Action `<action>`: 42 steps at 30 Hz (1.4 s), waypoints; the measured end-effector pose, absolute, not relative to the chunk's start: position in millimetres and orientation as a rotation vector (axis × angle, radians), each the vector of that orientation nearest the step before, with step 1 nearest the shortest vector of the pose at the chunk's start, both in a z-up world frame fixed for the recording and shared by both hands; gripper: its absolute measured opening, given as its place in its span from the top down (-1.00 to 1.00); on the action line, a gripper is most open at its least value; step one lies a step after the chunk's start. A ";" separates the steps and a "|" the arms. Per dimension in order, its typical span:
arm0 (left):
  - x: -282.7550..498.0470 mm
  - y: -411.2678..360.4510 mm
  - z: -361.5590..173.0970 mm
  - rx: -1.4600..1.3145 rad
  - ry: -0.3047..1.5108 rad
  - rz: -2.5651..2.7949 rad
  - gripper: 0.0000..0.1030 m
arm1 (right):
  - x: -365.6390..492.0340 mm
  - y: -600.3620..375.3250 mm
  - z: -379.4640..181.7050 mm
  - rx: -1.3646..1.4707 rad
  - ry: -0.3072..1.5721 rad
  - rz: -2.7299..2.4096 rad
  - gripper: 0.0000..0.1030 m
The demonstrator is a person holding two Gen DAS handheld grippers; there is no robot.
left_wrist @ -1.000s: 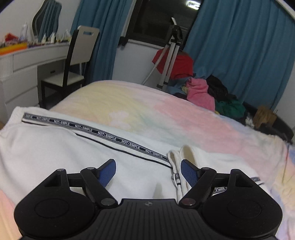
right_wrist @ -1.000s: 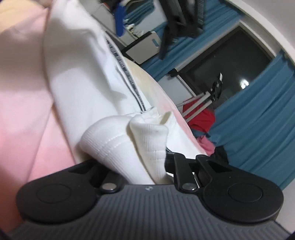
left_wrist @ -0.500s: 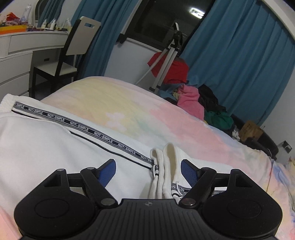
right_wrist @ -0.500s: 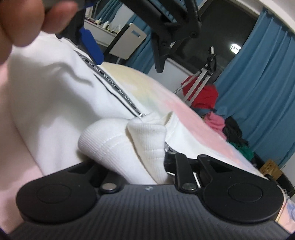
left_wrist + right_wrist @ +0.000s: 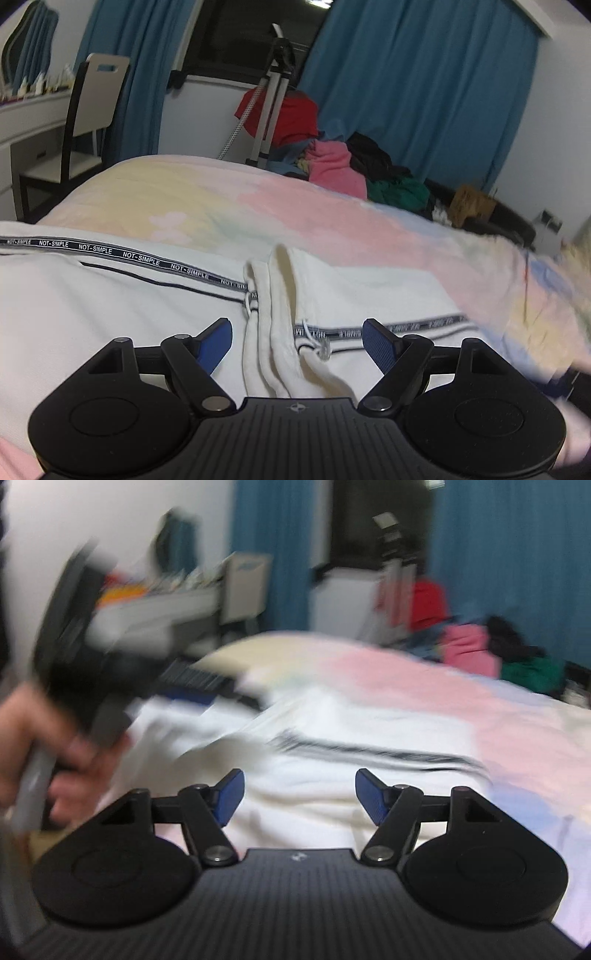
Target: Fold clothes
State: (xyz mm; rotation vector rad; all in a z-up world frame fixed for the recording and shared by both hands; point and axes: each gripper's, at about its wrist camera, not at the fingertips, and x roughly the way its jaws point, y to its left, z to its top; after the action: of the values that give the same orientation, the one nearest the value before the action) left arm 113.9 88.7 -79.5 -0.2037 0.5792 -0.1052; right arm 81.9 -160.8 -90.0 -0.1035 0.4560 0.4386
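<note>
White trousers (image 5: 92, 295) with a black "NOT-SIMPLE" side stripe lie folded on the pastel bedspread (image 5: 295, 206). Their waistband and drawstring (image 5: 280, 332) sit between the open blue-padded fingers of my left gripper (image 5: 297, 341), which hovers just over them. My right gripper (image 5: 299, 794) is open and empty above the same white trousers (image 5: 332, 771); this view is motion-blurred. The left gripper, held in a hand, shows blurred at the left of the right wrist view (image 5: 85, 635).
A pile of red, pink, black and green clothes (image 5: 343, 166) and a tripod (image 5: 269, 96) stand beyond the bed's far edge. A chair (image 5: 85, 122) and a white desk (image 5: 22, 122) are at the left. Blue curtains hang behind.
My right gripper has opened and let go of the white cuff it held, then swung away to face across the bed. My left gripper has shifted so the waistband lies between its fingers.
</note>
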 end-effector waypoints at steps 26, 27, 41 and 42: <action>54.2 113.1 -70.9 -0.379 0.773 0.118 -0.77 | 141.0 -182.3 -150.2 0.012 0.578 0.190 -0.38; 48.5 125.6 -71.0 -0.444 0.785 0.132 -0.77 | 140.3 -182.9 -149.8 0.014 0.579 0.190 -0.38; 40.6 317.5 -120.4 -1.278 0.697 0.515 -0.66 | 145.7 -183.1 -145.3 0.039 0.566 0.174 -0.36; 42.7 326.7 -120.7 -1.276 0.675 0.523 -0.65 | 146.2 -183.0 -144.9 0.043 0.565 0.173 -0.36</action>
State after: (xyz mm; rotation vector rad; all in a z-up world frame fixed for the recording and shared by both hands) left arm 42.7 326.7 -120.7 -1.2757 0.6753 0.5231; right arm 146.2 -183.0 -144.9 0.0432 0.5653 0.1730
